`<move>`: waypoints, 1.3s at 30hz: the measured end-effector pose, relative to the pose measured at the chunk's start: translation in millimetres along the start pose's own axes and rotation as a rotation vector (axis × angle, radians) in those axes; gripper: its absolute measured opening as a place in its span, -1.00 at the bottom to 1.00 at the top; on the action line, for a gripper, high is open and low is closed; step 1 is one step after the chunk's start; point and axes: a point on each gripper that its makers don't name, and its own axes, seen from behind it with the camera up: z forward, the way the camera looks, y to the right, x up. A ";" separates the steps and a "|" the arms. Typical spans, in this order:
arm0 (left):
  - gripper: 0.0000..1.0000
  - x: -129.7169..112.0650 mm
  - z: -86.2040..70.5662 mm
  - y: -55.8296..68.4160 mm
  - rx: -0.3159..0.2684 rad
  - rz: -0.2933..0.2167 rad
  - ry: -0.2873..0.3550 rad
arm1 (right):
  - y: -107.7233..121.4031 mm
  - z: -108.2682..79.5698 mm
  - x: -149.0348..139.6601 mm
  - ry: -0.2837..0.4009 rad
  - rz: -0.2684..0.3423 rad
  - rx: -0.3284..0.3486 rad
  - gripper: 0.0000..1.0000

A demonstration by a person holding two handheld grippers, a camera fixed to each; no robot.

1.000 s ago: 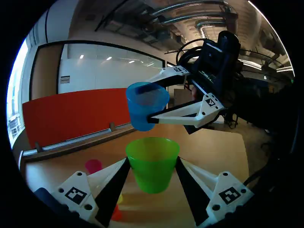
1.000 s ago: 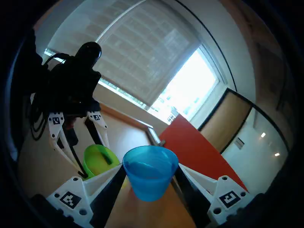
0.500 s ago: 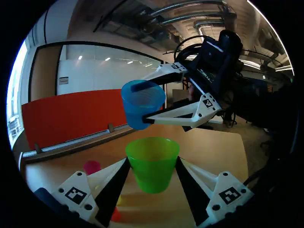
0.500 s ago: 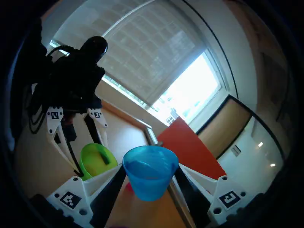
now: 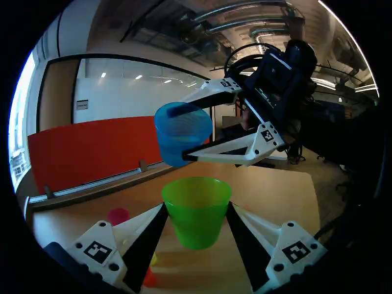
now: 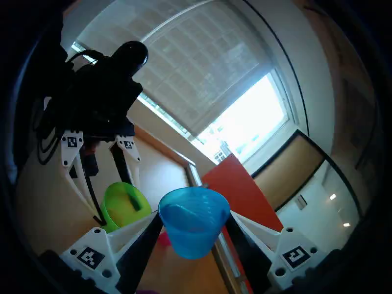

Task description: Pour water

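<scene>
Pink cup [image 5: 119, 214] near left edge of table [image 5: 274, 191]. Centre: left gripper [image 5: 196, 208], both fingers clamped on sides of green cup [image 5: 197, 228], cup upright, mouth open, over table's near middle. Blue cup [image 5: 182, 132] above green cup's rim, apart from it, pinched between both fingers of right gripper [image 5: 190, 128], which reaches in from right. Right gripper view: water inside blue cup.

lower ctr: left gripper [image 5: 196, 206] clamps green cup [image 5: 197, 220]. just above it, ctr frame, right gripper [image 5: 178, 134] from upper right grips blue cup [image 5: 182, 128], tilted. pink cup [image 5: 119, 214] lower left on wooden table [image 5: 274, 188].
</scene>
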 end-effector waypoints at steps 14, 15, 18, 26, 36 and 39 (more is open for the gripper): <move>0.68 1.0 -0.7 -0.7 0.002 0.001 0.007 | -0.4 3.4 2.8 -0.002 -0.077 -0.004 0.81; 0.68 1.2 -0.8 -0.6 0.002 0.001 0.008 | -0.5 3.4 3.4 -0.001 -0.083 -0.004 0.81; 0.68 1.3 -1.1 -0.4 0.001 0.001 0.008 | -0.9 3.3 5.0 -0.001 -0.097 -0.003 0.80; 0.68 5.8 -1.0 -0.5 0.002 0.002 0.017 | 2.1 3.6 7.7 -0.003 -0.134 -0.007 0.81; 0.68 9.5 -1.9 0.1 0.005 0.008 0.024 | 5.3 2.8 11.0 -0.003 -0.179 -0.008 0.81; 0.68 9.3 -2.0 0.1 0.006 0.009 0.024 | 4.6 2.8 11.7 -0.004 -0.193 -0.005 0.81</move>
